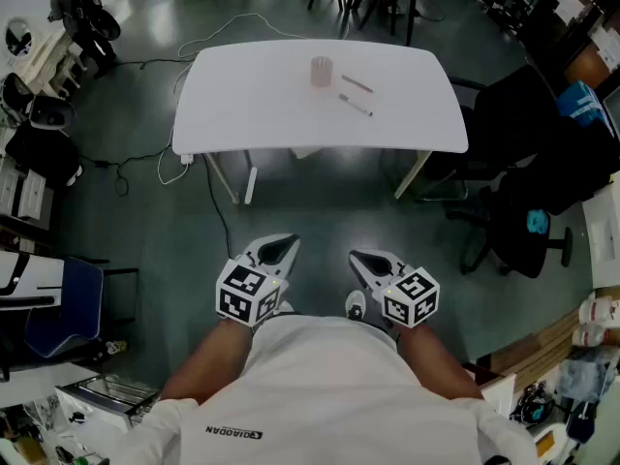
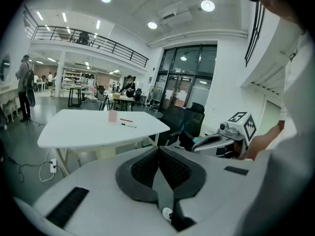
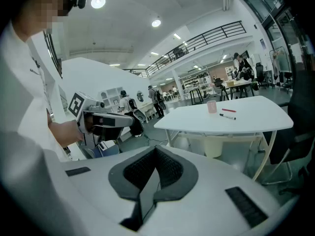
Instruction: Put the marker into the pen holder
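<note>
I see both tongs held low by the person's white shirt (image 1: 339,386): the left gripper (image 1: 277,251) and right gripper (image 1: 369,263) each have jaws pressed together, gripping nothing. Well ahead on the white table (image 1: 242,105), the marker (image 1: 355,105) lies near the pink pen holder (image 1: 322,71), outside it.

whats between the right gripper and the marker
In the head view, only bare floor and the near edge of the white table separate the right gripper from the marker.
</note>
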`<state>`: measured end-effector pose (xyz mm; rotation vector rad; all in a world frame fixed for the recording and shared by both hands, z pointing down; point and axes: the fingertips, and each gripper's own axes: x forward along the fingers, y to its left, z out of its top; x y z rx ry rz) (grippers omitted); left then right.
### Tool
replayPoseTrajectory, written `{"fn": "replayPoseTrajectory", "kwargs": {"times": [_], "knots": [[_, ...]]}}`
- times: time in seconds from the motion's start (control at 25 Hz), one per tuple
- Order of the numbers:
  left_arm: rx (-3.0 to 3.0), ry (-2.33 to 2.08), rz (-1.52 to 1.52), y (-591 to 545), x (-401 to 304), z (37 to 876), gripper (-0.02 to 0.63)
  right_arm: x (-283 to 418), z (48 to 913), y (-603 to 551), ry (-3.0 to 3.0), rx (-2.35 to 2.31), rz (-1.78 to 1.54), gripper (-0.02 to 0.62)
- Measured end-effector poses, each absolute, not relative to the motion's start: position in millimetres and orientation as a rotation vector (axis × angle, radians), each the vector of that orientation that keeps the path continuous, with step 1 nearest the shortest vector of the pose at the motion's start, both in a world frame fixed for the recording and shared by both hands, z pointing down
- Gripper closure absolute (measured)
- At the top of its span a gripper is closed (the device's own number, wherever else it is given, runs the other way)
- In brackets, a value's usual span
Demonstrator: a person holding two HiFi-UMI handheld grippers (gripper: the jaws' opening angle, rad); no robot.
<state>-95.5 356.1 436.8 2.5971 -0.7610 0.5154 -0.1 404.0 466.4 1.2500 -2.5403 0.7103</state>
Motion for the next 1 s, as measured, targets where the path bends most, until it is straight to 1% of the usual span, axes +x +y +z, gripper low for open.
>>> {"fn": "replayPoseTrajectory", "kwargs": {"times": [0.6, 1.0], "knots": [[2.595, -0.76, 0.491, 362, -107, 435, 0.577, -14, 462, 407, -2.556, 1.256, 0.713, 0.577], [2.607, -0.727, 0.498, 360, -139, 438, 0.577, -44, 461, 403, -2.564, 1.333, 0.736, 0.577]]}}
